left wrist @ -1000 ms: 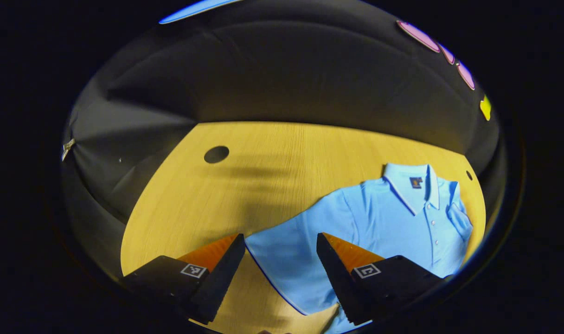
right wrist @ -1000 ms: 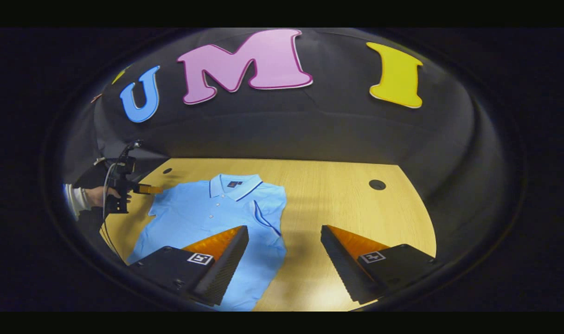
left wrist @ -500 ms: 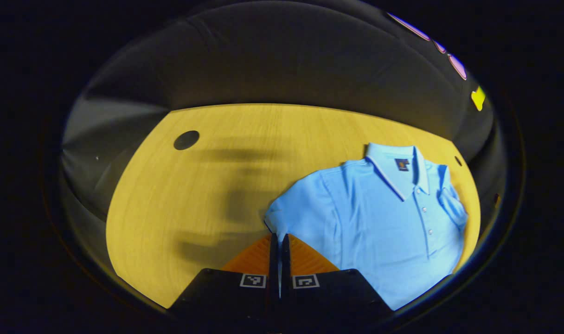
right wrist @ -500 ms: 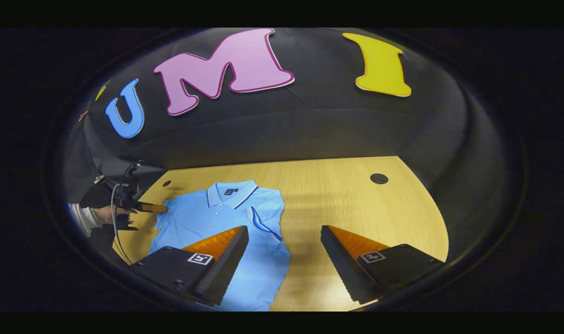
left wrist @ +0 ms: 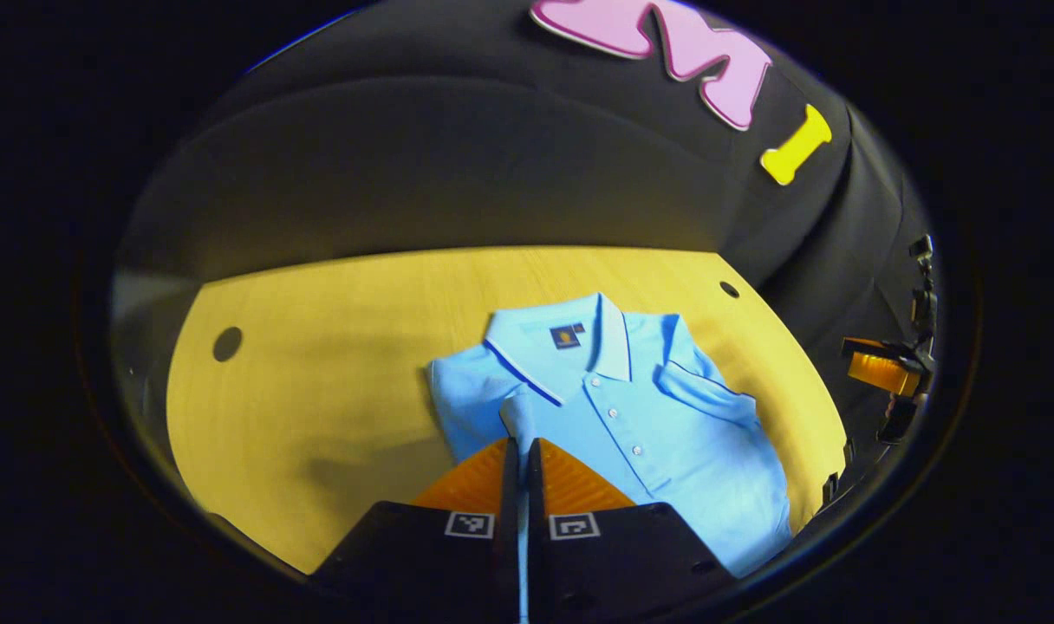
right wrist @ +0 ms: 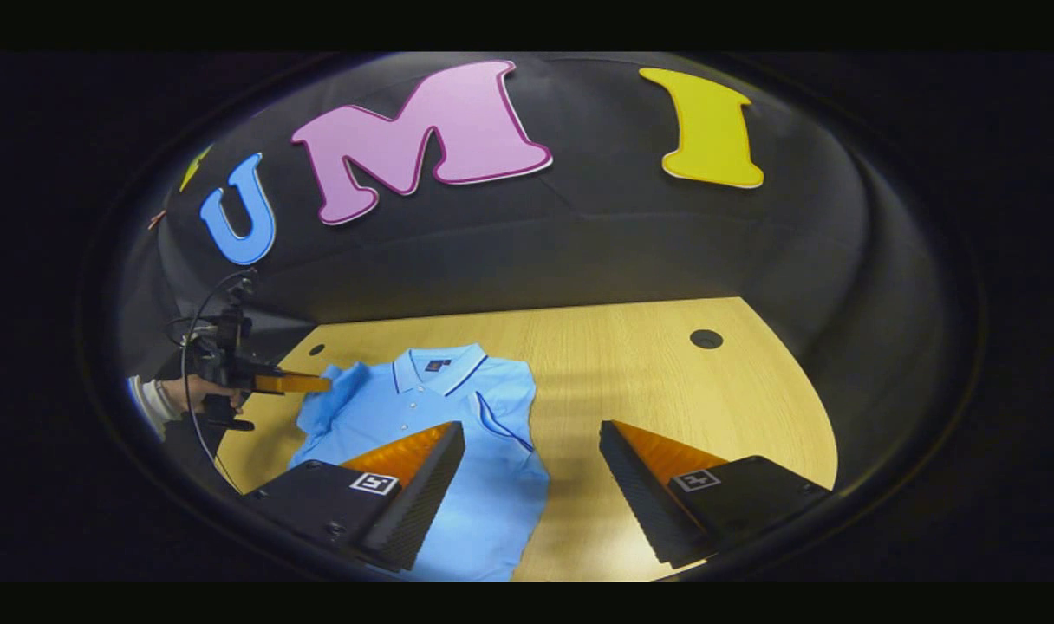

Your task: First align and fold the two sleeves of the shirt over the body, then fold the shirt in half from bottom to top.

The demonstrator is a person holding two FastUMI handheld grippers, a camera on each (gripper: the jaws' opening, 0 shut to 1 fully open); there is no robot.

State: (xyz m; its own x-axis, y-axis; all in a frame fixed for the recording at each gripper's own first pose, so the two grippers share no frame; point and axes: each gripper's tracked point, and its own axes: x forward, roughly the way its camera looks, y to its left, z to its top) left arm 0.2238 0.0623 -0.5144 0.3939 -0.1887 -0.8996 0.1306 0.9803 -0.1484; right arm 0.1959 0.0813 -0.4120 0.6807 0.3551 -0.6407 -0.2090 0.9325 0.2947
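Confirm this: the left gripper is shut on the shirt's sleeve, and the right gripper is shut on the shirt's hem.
Half right. In the left gripper view the left gripper is shut on the light blue polo shirt's sleeve. In the right gripper view the right gripper is open, holding nothing, above the shirt and the wooden table.

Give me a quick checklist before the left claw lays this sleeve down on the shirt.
1. Left claw shut on left sleeve: ok.
2. Sleeve lifted and carried over shirt body: ok.
3. Right sleeve already folded onto body: ok.
4. Right claw open, holding nothing: ok.
5. Sleeve edges aligned with each other: cannot tell.
6. Table free beside the shirt: ok.
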